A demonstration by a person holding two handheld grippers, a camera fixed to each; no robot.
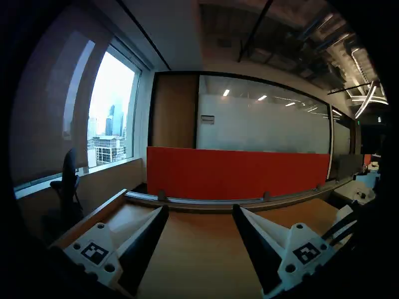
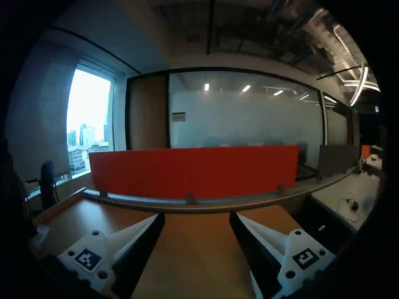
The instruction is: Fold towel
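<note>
Held over the wooden surface (image 1: pixel 199 259), just short of the red partition (image 1: pixel 234 174): left gripper (image 1: pixel 199 207) spread wide, released; right gripper (image 2: pixel 196 214) likewise released, facing that partition.

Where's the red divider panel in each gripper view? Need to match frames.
Left gripper view: the red divider panel is a band across mid-frame, slightly right of centre.
Right gripper view: the red divider panel is at mid-frame, centred and reaching further left.
Shared landmark: the small wall sign above the panel, left of its middle.
</note>
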